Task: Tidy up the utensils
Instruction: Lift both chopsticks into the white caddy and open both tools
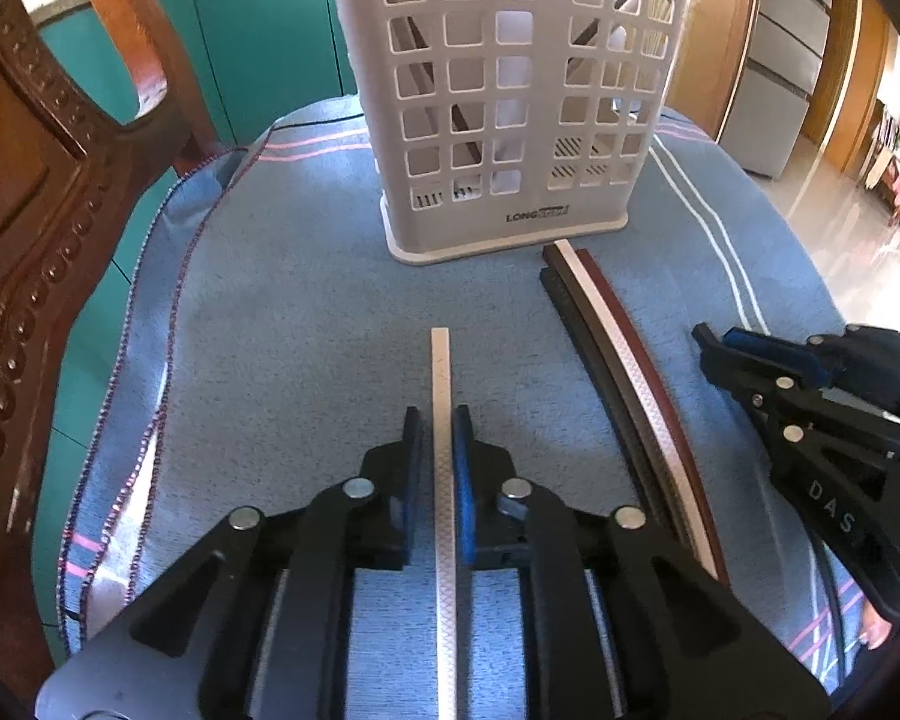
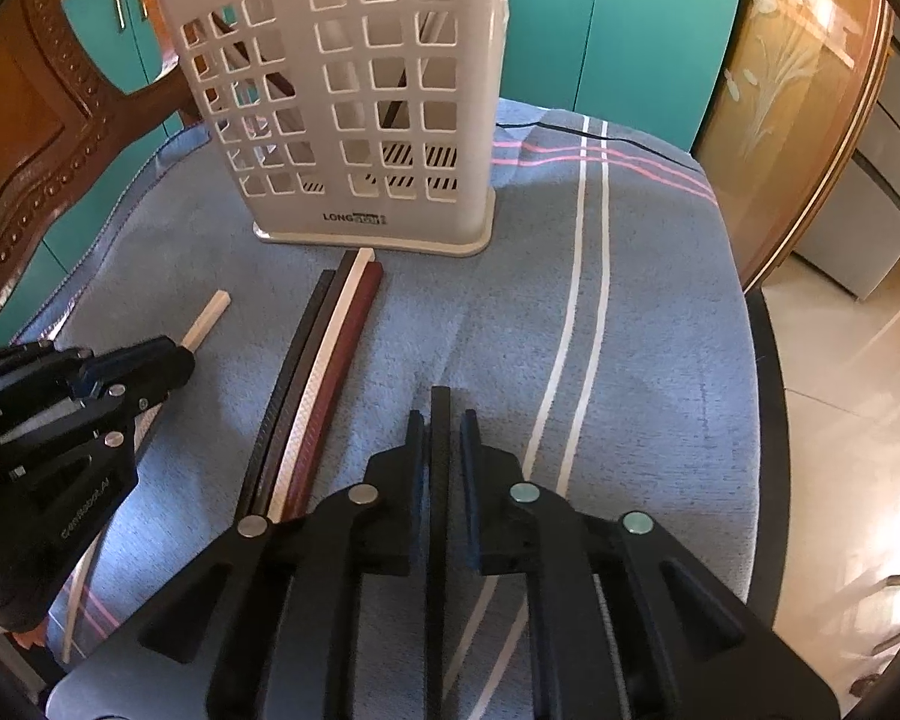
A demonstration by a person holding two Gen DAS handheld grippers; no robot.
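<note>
A white perforated utensil basket [image 1: 510, 96] stands upright at the far side of the blue cloth; it also shows in the right wrist view [image 2: 360, 102], and several sticks stand inside it. My left gripper [image 1: 439, 432] is shut on a white chopstick [image 1: 441, 372] that points toward the basket. My right gripper [image 2: 441, 438] is shut on a black chopstick [image 2: 440, 414]. A bundle of black, white and dark red chopsticks [image 1: 606, 360] lies on the cloth between the grippers, its far ends near the basket base; the right wrist view shows it too [image 2: 312, 390].
The blue striped cloth [image 1: 282, 312] covers a rounded seat. A carved wooden chair back [image 1: 42, 192] rises at the left. Teal cabinets [image 2: 630, 42] stand behind. The seat drops off to a tiled floor [image 2: 840, 390] at the right.
</note>
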